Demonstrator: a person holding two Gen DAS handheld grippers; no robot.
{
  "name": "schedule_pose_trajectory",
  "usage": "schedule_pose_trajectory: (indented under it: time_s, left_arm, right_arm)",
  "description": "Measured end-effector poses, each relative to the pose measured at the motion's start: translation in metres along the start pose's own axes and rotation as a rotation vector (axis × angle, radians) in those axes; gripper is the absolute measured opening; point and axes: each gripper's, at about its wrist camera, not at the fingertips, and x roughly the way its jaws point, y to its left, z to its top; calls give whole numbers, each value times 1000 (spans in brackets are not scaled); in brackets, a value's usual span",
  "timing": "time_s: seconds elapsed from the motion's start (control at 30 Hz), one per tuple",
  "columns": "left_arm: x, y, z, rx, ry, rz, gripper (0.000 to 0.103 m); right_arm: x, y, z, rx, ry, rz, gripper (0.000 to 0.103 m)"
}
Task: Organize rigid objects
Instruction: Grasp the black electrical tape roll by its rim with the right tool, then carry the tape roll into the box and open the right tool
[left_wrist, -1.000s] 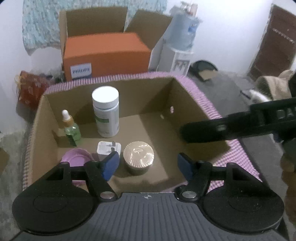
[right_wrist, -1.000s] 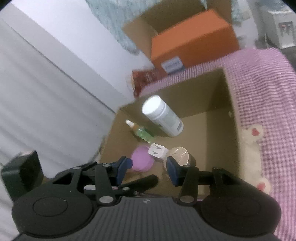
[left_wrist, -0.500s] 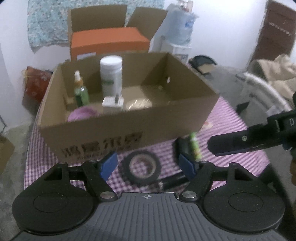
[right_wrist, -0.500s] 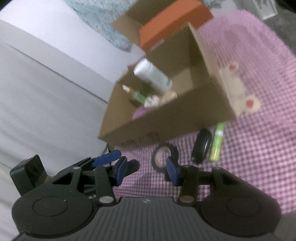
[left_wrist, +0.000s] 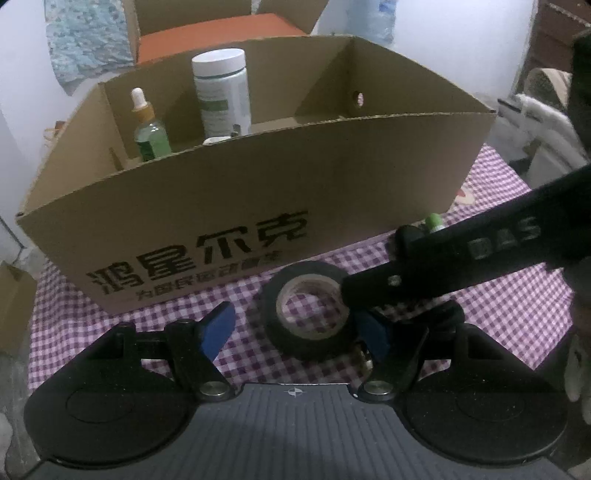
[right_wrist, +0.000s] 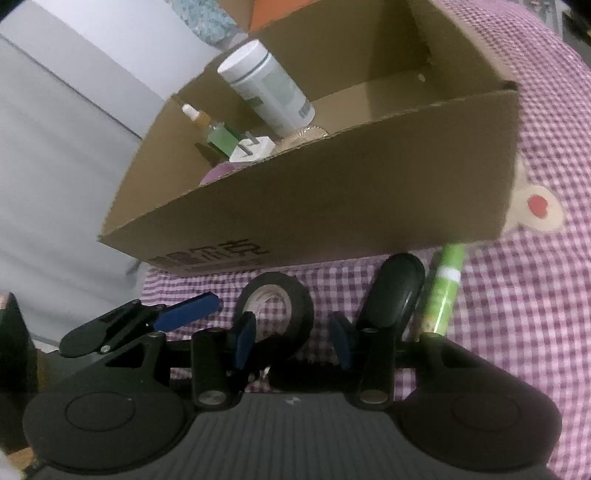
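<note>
- The cardboard box (left_wrist: 229, 229) stands on the checked cloth (right_wrist: 517, 332); a thin strip of cloth lies in front of its wall.
- On that strip lie a black tape roll (left_wrist: 310, 314), a black oval thing (right_wrist: 399, 291) and a green tube (right_wrist: 443, 288).
- The left gripper (left_wrist: 295, 328) is wide apart around the tape, not pressing.
- The right gripper (right_wrist: 291, 339) is closing, holding nothing, its arm over the tape's edge.

tape roll (right_wrist: 275, 306), cardboard box (right_wrist: 332, 206) (behind)
</note>
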Motion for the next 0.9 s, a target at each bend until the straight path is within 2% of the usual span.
schedule_pose_trajectory:
  time_s: [0.2,0.4,0.53,0.73,0.9]
  left_arm:
    - [2,1,2,-4,9,-29,73]
    - [4,0,0,4,21,-48,73]
    - [10,0,-3,-7,39,-51,64]
    - [7,-3,-5,-3,27,-39,64]
    - [-14,-7,-7,11,-14,-22,64]
  right_arm:
    - [12,4,6,-44,17,-31,42]
    - [15,7,5,-70,43,-10,33]
    - [16,14,4,-97,44,-14,33]
    - [15,13,4,-84,39,-3,32]
    - [6,21,-1,-94,26,6,33]
